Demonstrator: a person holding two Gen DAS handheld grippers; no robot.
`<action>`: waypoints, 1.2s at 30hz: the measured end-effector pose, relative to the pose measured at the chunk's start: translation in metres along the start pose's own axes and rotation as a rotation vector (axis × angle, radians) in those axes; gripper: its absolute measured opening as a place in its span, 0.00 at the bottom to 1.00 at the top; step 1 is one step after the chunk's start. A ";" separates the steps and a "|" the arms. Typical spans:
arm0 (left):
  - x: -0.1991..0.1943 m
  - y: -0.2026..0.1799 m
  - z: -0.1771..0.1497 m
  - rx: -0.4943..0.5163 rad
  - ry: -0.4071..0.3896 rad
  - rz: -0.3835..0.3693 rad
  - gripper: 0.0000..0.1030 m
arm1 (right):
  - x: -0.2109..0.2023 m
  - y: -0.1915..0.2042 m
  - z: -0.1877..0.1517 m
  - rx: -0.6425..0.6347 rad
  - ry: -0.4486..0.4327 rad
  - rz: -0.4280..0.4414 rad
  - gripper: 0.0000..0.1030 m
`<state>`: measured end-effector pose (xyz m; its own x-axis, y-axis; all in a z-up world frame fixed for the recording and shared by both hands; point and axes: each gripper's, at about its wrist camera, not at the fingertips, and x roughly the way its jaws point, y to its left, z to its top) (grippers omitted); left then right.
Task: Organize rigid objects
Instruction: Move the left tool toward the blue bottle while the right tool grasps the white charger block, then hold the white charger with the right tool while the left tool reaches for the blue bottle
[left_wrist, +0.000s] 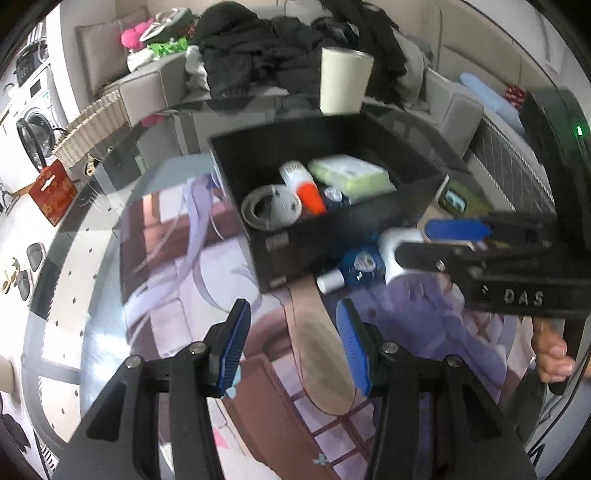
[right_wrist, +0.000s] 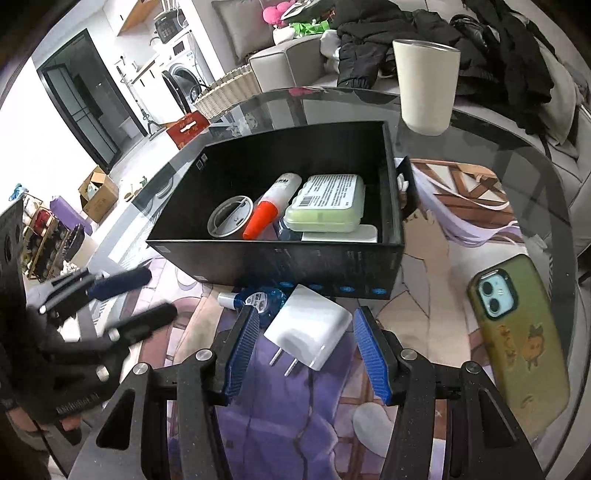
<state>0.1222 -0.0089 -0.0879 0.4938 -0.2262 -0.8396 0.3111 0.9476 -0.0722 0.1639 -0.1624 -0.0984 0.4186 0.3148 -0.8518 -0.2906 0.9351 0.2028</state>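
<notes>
A black box (right_wrist: 280, 254) sits on the glass counter (right_wrist: 480, 140), which has a printed mat (right_wrist: 461, 206) laid across it. Inside the box lie a grey round lid (right_wrist: 229, 217) at the left, a white tube with an orange cap (right_wrist: 266, 208) leaning beside it, and a pale green case (right_wrist: 327, 203) at the right, resting on something white.

Just in front of the box's near wall, on the mat, a white charger (right_wrist: 308, 330) lies flat with its two prongs pointing toward the near side. A small blue bottle (right_wrist: 255, 297) lies on its side just to the left of it, touching or nearly touching the box.

The right gripper (right_wrist: 308, 354) hangs over the charger with its blue pads on either side of it, partly spread and not pressing on it. The left gripper (left_wrist: 291, 347) stands to the left of that, its pads partly spread over bare mat with nothing between them.

A phone in an olive case (right_wrist: 517, 339) lies face down at the right on the counter. A cream cup (right_wrist: 424, 85) stands upright beyond the box at the far side. Behind it is a grey sofa (right_wrist: 280, 66) heaped with dark clothes (right_wrist: 388, 33).
</notes>
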 end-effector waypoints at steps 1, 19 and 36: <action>0.001 -0.001 -0.001 0.003 0.007 -0.006 0.47 | 0.003 0.001 0.001 0.001 0.004 -0.002 0.53; 0.023 -0.038 0.004 0.097 0.056 -0.046 0.47 | 0.019 -0.020 -0.004 -0.024 0.062 -0.041 0.42; 0.044 -0.068 0.022 0.119 0.086 -0.075 0.47 | 0.005 -0.044 -0.020 -0.003 0.060 0.013 0.42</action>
<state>0.1408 -0.0882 -0.1077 0.3955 -0.2706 -0.8777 0.4415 0.8940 -0.0767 0.1617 -0.2057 -0.1216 0.3623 0.3170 -0.8765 -0.2988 0.9303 0.2129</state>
